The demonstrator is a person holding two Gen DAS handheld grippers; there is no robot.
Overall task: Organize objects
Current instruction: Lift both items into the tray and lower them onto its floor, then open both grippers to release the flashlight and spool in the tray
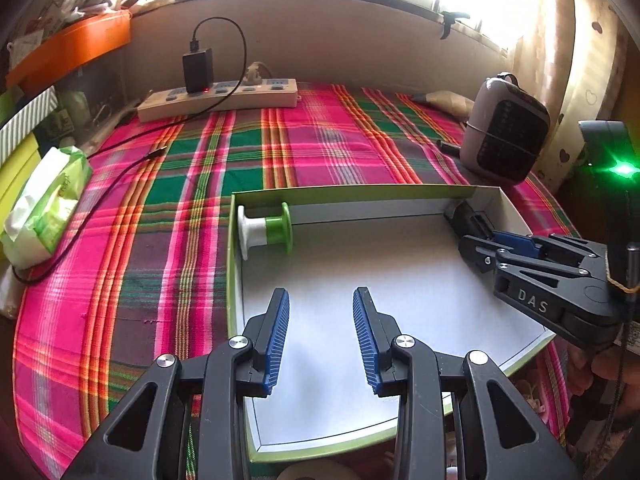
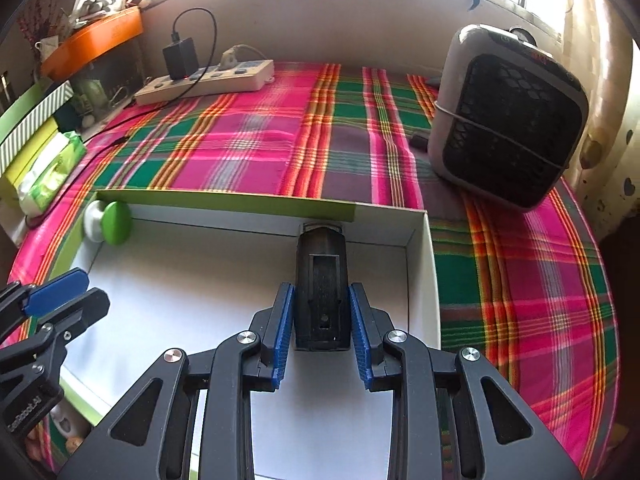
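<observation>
L wrist cam: rides left gripper (image 1: 321,336), looks fwd and steeply down, close over white tray (image 1: 400,280), left half.
R wrist cam: rides right gripper (image 2: 321,332), same tilt, close over tray's right far corner.
Facing: both twd window wall.
Shared: tray, spool (image 1: 266,230), plaid cloth (image 1: 160,220), power strip (image 1: 224,100), fan (image 1: 506,132); each sees the other gripper.

Box (image 1: 420,191) floor bare across centre and lower frame. Spool (image 1: 266,231) blocks far left corner; black block (image 2: 321,300) against far right wall. Fan (image 2: 508,120) crowds cloth upper right.
</observation>
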